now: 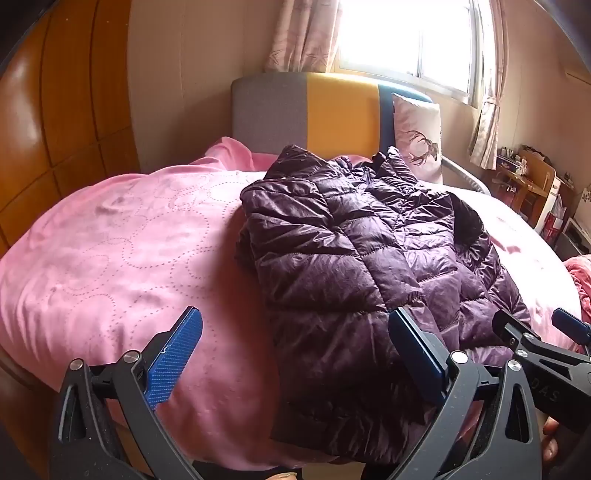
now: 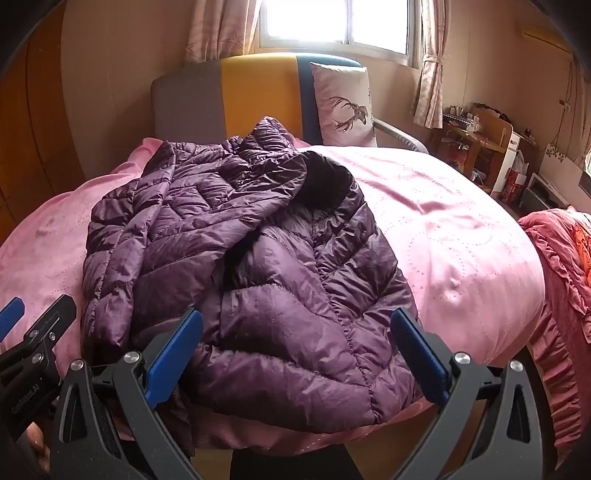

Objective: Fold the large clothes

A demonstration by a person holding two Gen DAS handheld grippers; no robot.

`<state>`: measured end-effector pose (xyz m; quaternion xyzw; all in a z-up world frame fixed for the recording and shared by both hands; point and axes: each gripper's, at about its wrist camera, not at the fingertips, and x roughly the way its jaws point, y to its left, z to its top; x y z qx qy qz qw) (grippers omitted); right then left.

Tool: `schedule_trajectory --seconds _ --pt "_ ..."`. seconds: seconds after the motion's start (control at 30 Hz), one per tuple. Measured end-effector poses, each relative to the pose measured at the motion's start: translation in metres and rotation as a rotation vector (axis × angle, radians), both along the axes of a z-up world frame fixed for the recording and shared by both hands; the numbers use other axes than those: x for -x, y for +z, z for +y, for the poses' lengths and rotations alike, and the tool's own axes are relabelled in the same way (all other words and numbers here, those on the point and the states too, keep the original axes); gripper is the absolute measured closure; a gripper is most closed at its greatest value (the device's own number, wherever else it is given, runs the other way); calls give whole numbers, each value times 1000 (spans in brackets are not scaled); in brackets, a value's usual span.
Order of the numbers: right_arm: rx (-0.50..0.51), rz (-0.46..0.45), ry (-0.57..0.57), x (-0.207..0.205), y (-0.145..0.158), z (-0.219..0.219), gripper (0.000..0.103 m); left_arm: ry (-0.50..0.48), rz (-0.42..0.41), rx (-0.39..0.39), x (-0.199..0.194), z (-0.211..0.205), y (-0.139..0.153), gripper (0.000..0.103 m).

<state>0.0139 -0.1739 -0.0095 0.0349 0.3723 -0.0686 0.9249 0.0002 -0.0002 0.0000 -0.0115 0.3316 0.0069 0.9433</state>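
Observation:
A dark purple quilted puffer jacket (image 1: 351,251) lies crumpled on a pink bedspread (image 1: 122,251), its hem toward me and its black-lined hood (image 2: 325,181) toward the headboard. My left gripper (image 1: 295,332) hovers open over the near edge of the bed, at the jacket's left hem, with nothing between its blue pads. My right gripper (image 2: 295,332) stands open above the jacket's (image 2: 258,277) near hem, holding nothing. Each gripper shows at the edge of the other's view: the right one (image 1: 539,328) and the left one (image 2: 37,314).
A grey, yellow and blue headboard (image 1: 314,110) and a deer-print pillow (image 2: 343,107) stand at the far end below a bright window (image 1: 406,33). A red ruffled quilt (image 2: 561,266) hangs at the right. Wooden wardrobe doors (image 1: 48,110) rise left; a cluttered desk (image 2: 476,140) sits far right.

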Motion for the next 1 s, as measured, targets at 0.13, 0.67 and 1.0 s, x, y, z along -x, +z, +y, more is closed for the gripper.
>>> schedule_trajectory --seconds 0.13,0.67,1.0 --pt "0 -14 0 0 -4 -3 2 3 -7 -10 0 -7 1 3" --pt "21 -28 -22 6 2 -3 2 -11 -9 -11 2 -2 2 3" --pt "15 -18 -15 5 1 -3 2 -7 -3 -15 3 -4 -1 3"
